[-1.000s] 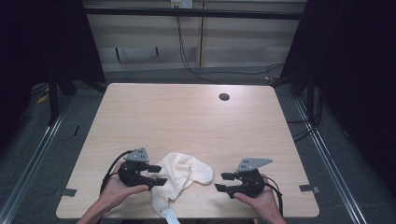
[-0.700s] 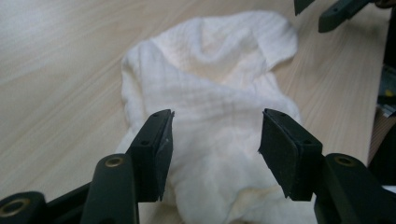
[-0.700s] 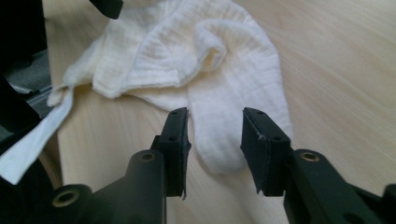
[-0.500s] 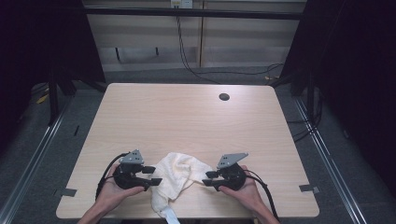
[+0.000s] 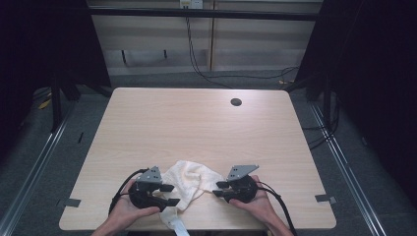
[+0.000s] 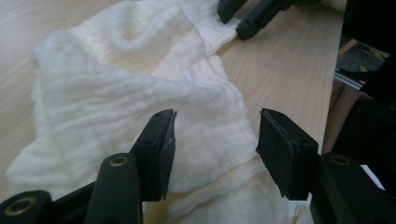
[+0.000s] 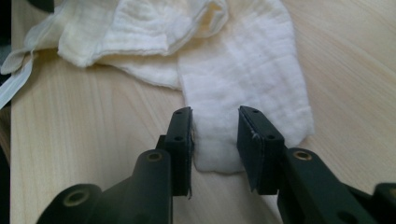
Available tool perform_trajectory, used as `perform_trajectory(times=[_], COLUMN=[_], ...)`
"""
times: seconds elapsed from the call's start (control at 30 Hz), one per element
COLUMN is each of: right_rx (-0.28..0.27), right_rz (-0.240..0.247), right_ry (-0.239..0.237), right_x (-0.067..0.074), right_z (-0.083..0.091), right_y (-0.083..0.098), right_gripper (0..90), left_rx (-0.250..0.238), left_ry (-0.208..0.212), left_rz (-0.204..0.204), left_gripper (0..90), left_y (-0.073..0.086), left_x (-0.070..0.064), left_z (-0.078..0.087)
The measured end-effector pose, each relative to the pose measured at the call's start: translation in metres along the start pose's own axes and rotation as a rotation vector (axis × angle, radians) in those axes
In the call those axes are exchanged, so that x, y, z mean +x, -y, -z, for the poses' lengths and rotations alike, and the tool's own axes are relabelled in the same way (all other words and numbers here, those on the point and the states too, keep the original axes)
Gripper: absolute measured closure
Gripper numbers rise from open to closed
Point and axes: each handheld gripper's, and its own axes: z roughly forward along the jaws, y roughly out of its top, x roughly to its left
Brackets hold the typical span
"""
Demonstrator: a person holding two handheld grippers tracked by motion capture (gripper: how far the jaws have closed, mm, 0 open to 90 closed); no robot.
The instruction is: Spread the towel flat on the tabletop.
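Left gripper (image 6: 215,154) is hovering wide open over the white cloth (image 5: 189,179); right gripper (image 7: 215,140), jaws just closing, is straddling the cloth's edge, not yet pinching.

The cloth (image 5: 189,179) is soft cream-white woven fabric with a crinkled, matt surface. The table (image 5: 196,125) has a smooth, pale wood-grain top with a faint sheen. The gripper jaws are matt black plastic, with rough dark pads (image 6: 275,149).
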Motion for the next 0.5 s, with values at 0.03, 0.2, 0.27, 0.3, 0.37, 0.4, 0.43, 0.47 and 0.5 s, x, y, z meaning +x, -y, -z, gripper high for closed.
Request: perform_trajectory(times=[0.03,0.2,0.27,0.3,0.37,0.4,0.43,0.47,0.5], right_rx=[-0.002,0.007,0.016,0.017,0.016,0.018,0.018,0.017,0.017], right_rz=[-0.009,-0.021,-0.043,-0.052,-0.056,-0.064,-0.066,-0.066,-0.067], right_ry=[0.001,0.016,0.013,0.01,0.005,0.002,0.001,0.002,0.003], right_x=[0.0,0.0,-0.002,-0.003,-0.004,-0.004,-0.004,-0.004,-0.004], right_z=[0.0,0.001,0.001,0.001,0.001,0.001,0.001,0.001,0.001], right_y=[0.0,0.0,-0.001,-0.001,-0.001,-0.001,-0.001,-0.001,0.0], right_gripper=[67.5,84.0,87.1,87.5,87.8,87.8,87.8,87.7,87.7], left_rx=[0.002,0.009,0.021,0.019,0.007,0.014,0.009,0.003,0.022], left_ry=[0.008,0.039,0.049,0.056,0.063,0.065,0.072,0.077,0.084], left_rz=[0.007,0.006,-0.025,-0.042,-0.059,-0.074,-0.071,-0.069,-0.079], left_gripper=[48.1,55.1,58.4,60.0,62.9,63.7,64.5,64.9,65.0], left_y=[0.0,-0.001,-0.002,-0.003,-0.003,-0.004,-0.004,-0.004,-0.004], left_x=[-0.001,-0.002,-0.006,-0.007,-0.011,-0.013,-0.014,-0.014,-0.015], left_z=[-0.003,-0.013,-0.014,-0.015,-0.019,-0.019,-0.019,-0.02,-0.021])
